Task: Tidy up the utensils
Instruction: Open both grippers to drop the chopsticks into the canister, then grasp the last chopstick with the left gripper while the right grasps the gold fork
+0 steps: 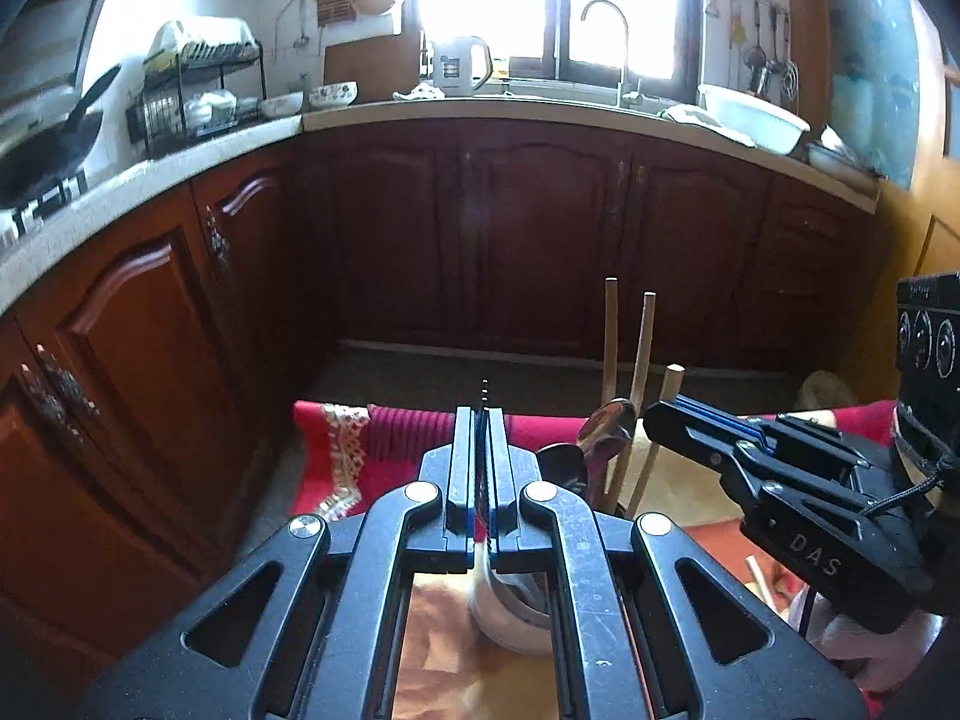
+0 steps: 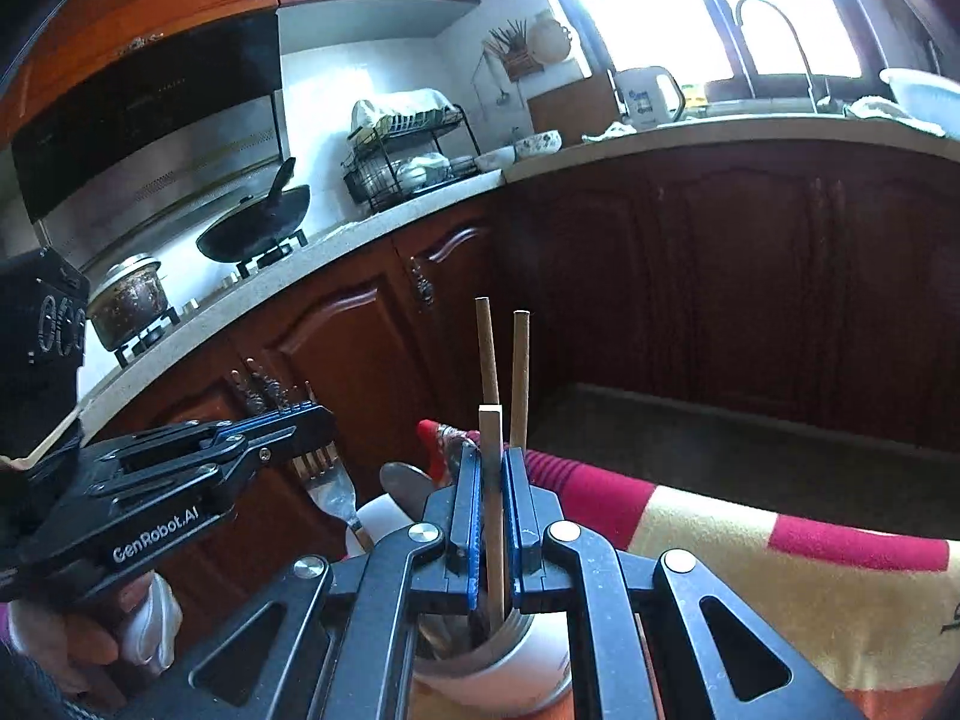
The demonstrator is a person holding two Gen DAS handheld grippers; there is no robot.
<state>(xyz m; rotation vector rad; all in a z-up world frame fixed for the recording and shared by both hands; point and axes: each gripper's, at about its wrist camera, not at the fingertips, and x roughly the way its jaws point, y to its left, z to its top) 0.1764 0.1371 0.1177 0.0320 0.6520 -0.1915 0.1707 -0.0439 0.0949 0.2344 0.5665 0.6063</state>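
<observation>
Chopstick (image 2: 493, 480), pale and square-tipped, stands nearly upright at lower centre of the right wrist view, clenched between the right gripper's (image 2: 493, 468) blue pads, its lower end down inside a white cup (image 2: 498, 669). Two more sticks (image 2: 487, 354) and a spoon (image 2: 408, 489) already stand in that cup, which sits on a red and yellow cloth (image 2: 780, 552).

At left in the same view, the left gripper (image 2: 312, 420) is clamped on a fork (image 2: 333, 483), tines up and handle slanting down toward the cup.

Risks, as a judgement: both tools crowd one small cup, so they may knock together. A tilted chopstick could catch the rim or the spoon and tip the cup. Letting go too high would make it bounce out.

Its long axis runs vertically, square end up.
</observation>
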